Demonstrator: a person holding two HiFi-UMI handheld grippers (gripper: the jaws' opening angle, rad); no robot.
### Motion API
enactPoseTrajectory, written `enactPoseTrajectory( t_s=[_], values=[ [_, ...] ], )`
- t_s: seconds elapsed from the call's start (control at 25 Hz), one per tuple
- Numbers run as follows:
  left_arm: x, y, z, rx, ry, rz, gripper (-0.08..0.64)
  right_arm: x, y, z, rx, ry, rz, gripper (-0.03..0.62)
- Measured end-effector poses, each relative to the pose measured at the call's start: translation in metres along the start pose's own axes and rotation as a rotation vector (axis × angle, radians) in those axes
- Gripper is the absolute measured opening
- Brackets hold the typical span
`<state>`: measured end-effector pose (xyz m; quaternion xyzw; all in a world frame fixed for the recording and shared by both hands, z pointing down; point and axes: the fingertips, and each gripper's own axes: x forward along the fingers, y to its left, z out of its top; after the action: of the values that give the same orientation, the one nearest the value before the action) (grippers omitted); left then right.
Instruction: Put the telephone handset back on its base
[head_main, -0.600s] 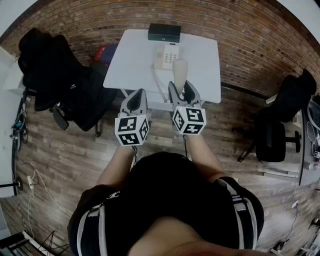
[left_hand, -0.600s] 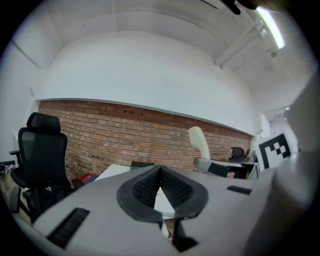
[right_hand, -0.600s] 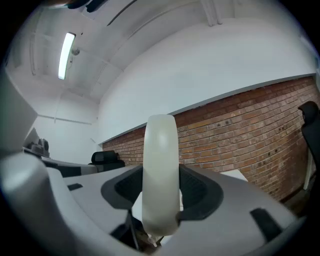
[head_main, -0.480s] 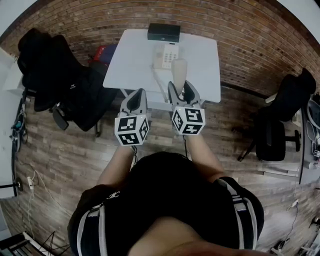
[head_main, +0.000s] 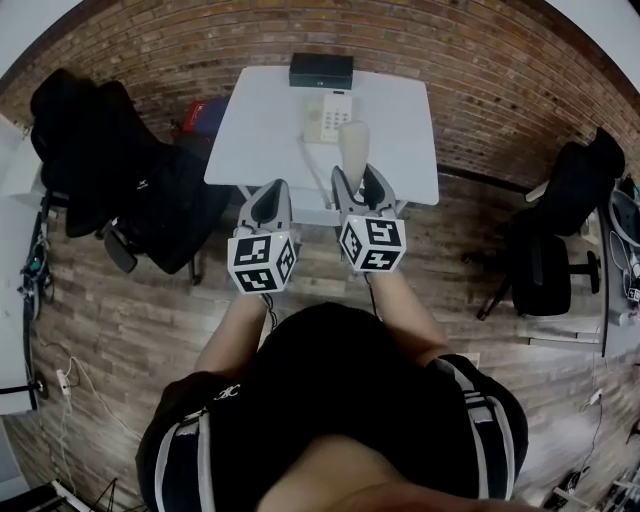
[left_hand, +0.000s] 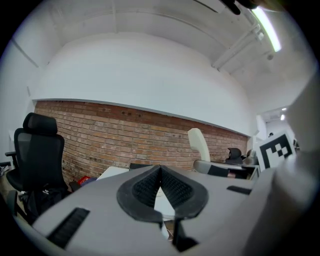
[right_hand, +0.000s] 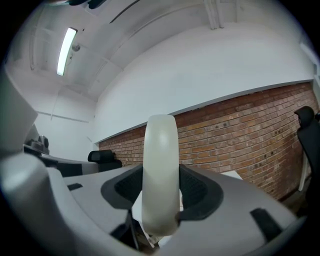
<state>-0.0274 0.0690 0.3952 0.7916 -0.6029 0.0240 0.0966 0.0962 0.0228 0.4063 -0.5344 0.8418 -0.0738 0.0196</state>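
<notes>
Head view: right gripper (head_main: 358, 174) level, fingers (right_hand: 199, 192) pinching handset (head_main: 352, 146); left gripper (head_main: 270, 188) alongside, fingers (left_hand: 142, 188) pressed together.

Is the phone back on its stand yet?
Not yet. Picked up already: the cream plastic handset, clamped upright in the right gripper. Still to do: carry it to the cream push-button base on the white table and set it down.

Bright ceiling tube (right_hand: 66, 50) glares; fisheye edges bend and darken.
</notes>
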Motion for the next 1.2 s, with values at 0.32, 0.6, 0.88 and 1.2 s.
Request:
enactPoseTrajectory(
  t_s=[0.32,0.6,0.88,1.2],
  values=[
    [0.003,0.006,0.000,0.000,0.002,-0.050,0.001,0.002,0.009,0.001,-0.010,0.001,-0.034,0.199],
    [-0.009,0.024,-0.013,-0.008,0.024,-0.067,0.002,-0.001,0.029,-0.010,0.006,0.006,-0.056,0.199],
    [-0.013,0.039,-0.018,-0.020,0.029,-0.060,0.002,0.004,0.039,-0.019,0.007,0.020,-0.055,0.199],
    [0.011,0.052,-0.014,-0.017,0.011,-0.051,0.002,0.034,0.035,-0.008,-0.006,-0.009,-0.034,0.199]
  ],
)
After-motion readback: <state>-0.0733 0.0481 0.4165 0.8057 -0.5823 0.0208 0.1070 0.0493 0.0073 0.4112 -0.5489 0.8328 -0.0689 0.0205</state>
